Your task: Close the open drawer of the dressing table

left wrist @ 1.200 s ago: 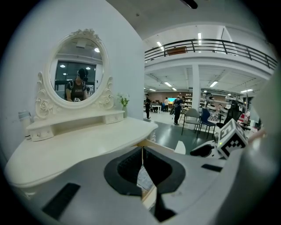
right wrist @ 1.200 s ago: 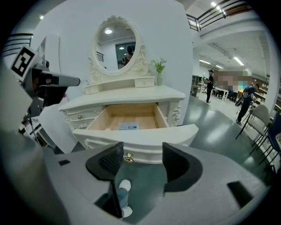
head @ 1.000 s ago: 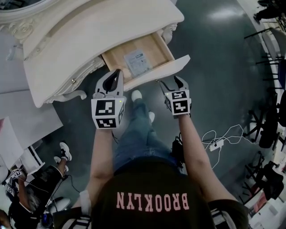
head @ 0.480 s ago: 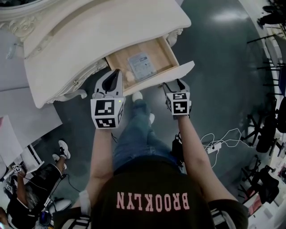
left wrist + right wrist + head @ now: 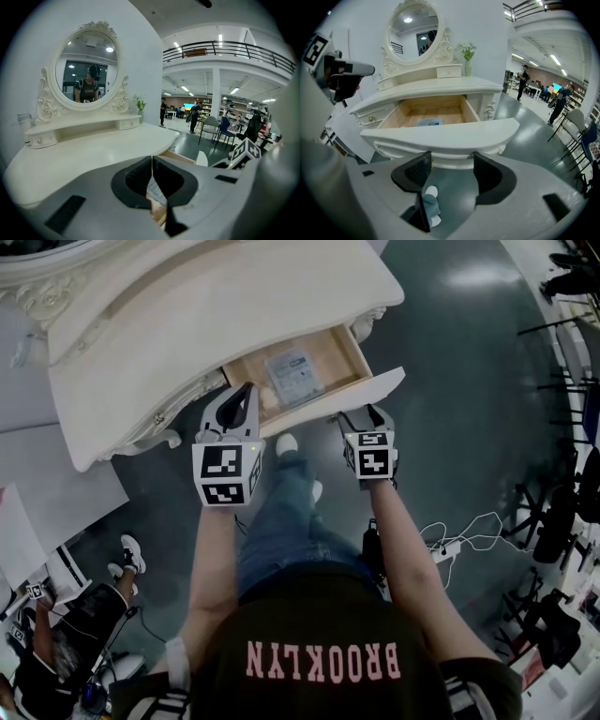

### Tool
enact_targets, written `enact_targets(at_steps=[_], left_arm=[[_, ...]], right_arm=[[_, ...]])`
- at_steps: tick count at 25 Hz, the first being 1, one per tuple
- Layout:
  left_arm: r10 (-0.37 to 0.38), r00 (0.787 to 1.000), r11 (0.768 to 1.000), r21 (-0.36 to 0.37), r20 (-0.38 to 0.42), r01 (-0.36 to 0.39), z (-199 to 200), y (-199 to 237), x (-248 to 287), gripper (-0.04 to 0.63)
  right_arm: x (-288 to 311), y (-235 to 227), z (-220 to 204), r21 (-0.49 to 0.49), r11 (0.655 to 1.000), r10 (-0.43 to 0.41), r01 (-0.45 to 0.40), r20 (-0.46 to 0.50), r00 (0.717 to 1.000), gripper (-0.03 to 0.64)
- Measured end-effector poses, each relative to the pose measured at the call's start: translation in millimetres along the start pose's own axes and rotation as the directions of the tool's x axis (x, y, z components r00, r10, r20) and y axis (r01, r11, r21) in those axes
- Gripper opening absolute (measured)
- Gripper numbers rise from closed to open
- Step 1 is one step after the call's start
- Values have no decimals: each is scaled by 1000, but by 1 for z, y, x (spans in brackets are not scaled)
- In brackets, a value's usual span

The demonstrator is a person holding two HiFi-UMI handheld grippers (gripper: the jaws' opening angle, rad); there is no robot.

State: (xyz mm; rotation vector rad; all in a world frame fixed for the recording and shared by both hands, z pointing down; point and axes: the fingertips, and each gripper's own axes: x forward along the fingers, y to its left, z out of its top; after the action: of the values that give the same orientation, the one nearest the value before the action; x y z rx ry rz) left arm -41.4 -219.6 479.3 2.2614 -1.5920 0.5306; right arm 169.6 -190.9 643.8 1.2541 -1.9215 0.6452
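I count one bench (image 5: 216, 306) with one open drawer (image 5: 349, 393), and one flat paper packet (image 5: 292, 376) in it. On top there is one oval mirror (image 5: 416, 33), two small drawers (image 5: 449, 71) and one vase of greenery (image 5: 467, 65). I hold two tools, the left gripper (image 5: 247, 392) and the right gripper (image 5: 359, 415), each with two fingers and one marker cube (image 5: 228, 474).

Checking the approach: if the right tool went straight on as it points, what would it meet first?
The drawer front, close ahead of the right tool; depth is unclear.
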Motion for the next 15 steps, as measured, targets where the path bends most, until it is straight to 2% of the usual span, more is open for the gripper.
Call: enact_targets(at_steps=[15], left_arm=[[22, 1000, 999, -30, 12, -22, 15, 27, 12, 9]], right_arm=[[18, 2, 26, 0, 1000, 4, -4, -28, 1000, 259]])
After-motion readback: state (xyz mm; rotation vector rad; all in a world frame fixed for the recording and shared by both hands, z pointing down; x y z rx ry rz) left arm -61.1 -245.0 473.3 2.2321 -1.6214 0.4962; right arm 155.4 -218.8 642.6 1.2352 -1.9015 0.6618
